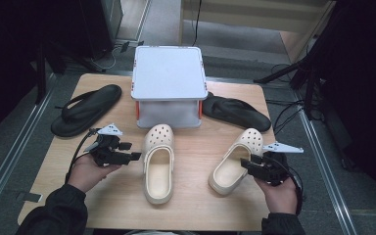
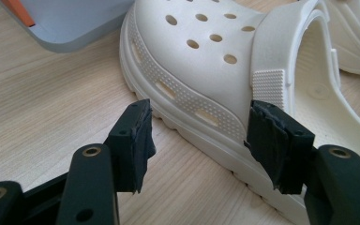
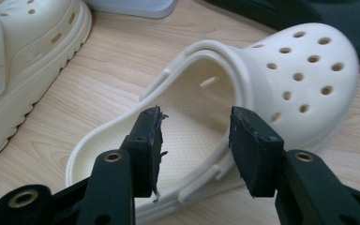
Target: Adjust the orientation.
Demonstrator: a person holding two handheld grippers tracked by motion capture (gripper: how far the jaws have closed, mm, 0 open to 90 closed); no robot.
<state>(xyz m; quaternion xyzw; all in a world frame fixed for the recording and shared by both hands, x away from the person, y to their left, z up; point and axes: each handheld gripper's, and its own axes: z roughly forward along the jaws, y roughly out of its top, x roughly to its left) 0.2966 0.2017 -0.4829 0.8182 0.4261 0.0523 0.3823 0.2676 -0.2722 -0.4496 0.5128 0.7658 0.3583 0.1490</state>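
2 cream clogs lie on the wooden table, toes pointing toward the grey box at the far side. The left clog lies near the table's middle, just beside the left gripper, whose jaws stand apart with nothing between them; in the left gripper view the clog's perforated side sits just beyond the pads. The right clog lies angled near the right gripper. In the right gripper view its jaws stand apart in front of the clog's heel opening, pads clear of the rim. 2 black sandals, one at far left, one behind the right clog, flank the box.
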